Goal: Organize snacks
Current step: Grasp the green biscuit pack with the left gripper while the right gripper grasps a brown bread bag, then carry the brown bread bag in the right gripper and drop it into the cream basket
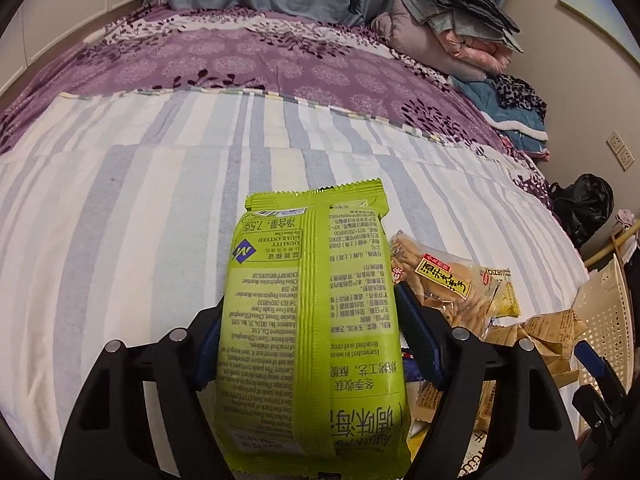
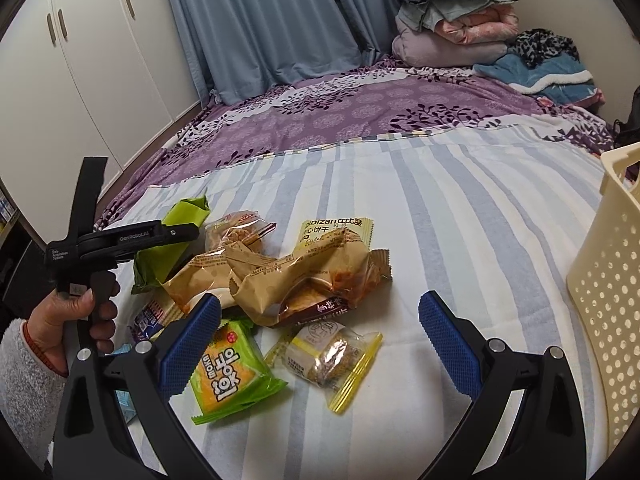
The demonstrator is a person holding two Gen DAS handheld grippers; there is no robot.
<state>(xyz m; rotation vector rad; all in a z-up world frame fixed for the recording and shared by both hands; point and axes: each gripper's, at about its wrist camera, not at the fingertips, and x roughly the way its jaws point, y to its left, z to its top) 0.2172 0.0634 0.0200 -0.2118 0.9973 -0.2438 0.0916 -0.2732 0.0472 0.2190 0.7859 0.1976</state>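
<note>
A lime-green snack packet (image 1: 312, 300) stands lengthwise between the blue pads of my left gripper (image 1: 310, 308), which press on both of its long sides. In the right wrist view a hand holds that left gripper (image 2: 188, 234) at the left, with the green packet (image 2: 160, 252) in its jaws above the striped sheet. My right gripper (image 2: 320, 304) hangs open over a pile of snacks: tan crinkled packets (image 2: 304, 268), a green and orange packet (image 2: 228, 372) by its left finger, and a small clear and yellow wrapped cake (image 2: 328, 360). Nothing is between its pads.
A cream perforated basket (image 2: 600, 280) stands on the bed at the right, also seen as the basket (image 1: 604, 312) in the left wrist view. Folded bedding (image 2: 456, 24) is stacked at the far end. White wardrobe doors (image 2: 80, 60) and blue curtains (image 2: 260, 20) are behind.
</note>
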